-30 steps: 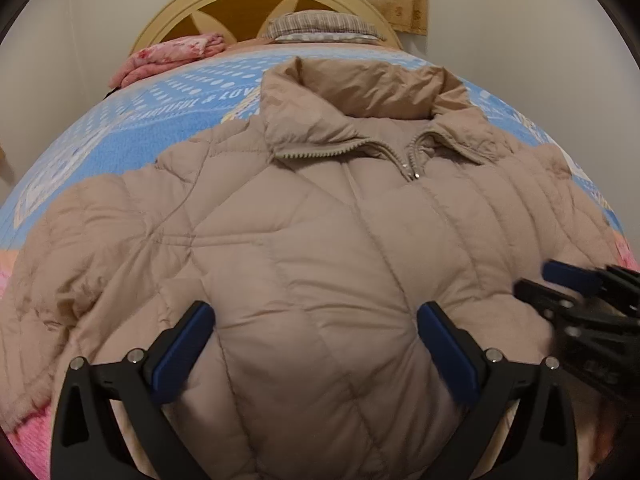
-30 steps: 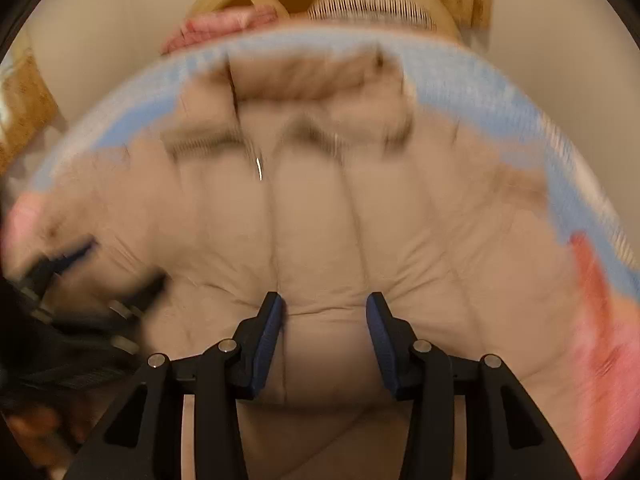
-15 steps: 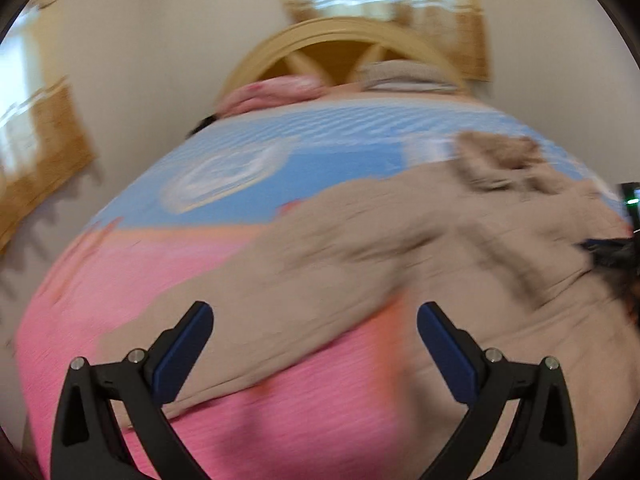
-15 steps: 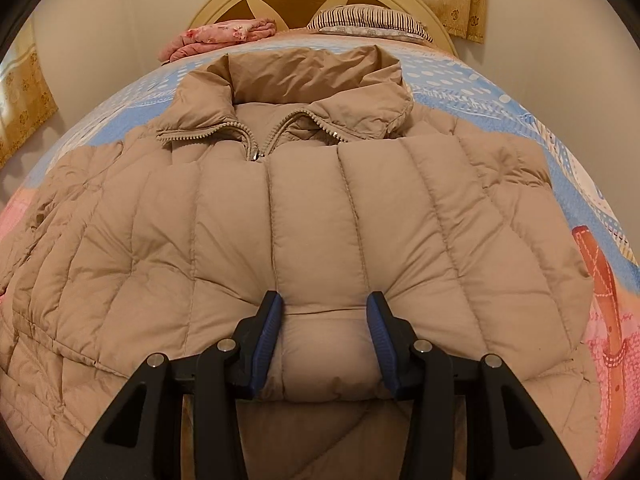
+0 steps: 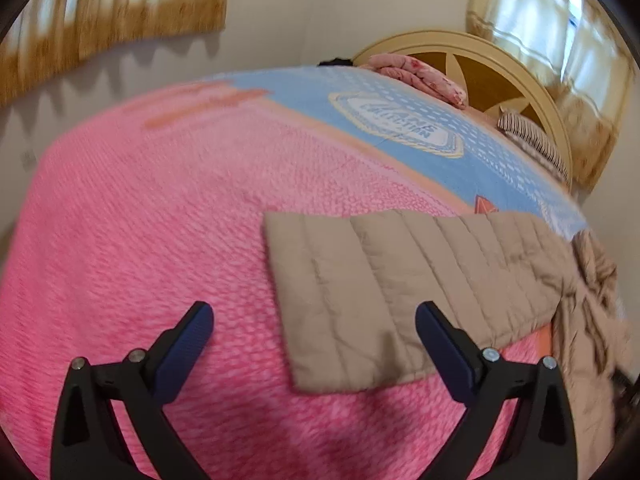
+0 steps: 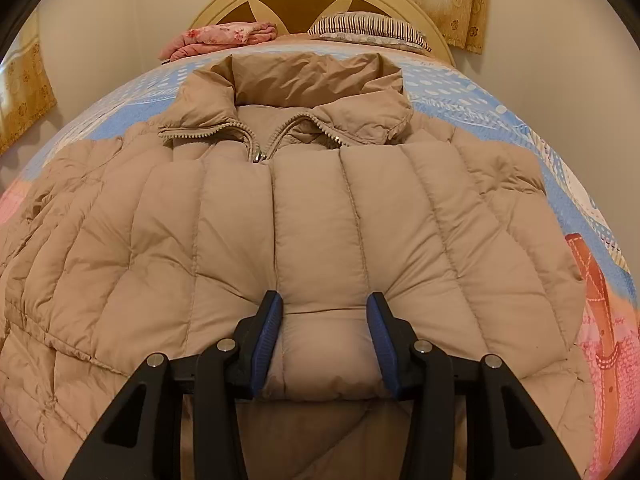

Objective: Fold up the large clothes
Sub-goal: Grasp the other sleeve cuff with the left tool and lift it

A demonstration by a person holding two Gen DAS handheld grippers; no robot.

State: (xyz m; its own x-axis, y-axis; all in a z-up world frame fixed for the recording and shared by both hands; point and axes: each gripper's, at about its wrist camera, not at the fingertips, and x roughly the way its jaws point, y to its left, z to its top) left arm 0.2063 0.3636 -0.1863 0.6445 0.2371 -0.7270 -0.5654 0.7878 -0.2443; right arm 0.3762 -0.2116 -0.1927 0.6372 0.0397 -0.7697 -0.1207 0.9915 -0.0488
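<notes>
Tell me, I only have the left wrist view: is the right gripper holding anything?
Observer: Yes. The right gripper is clamped on a puffy fold of the jacket near its bottom edge.
Operator: Is the zipper closed?
Observer: Mostly. The zipper is open only at the top, under the collar.
Operator: Which way does the collar point?
Observer: Away from the gripper, toward the headboard.
</notes>
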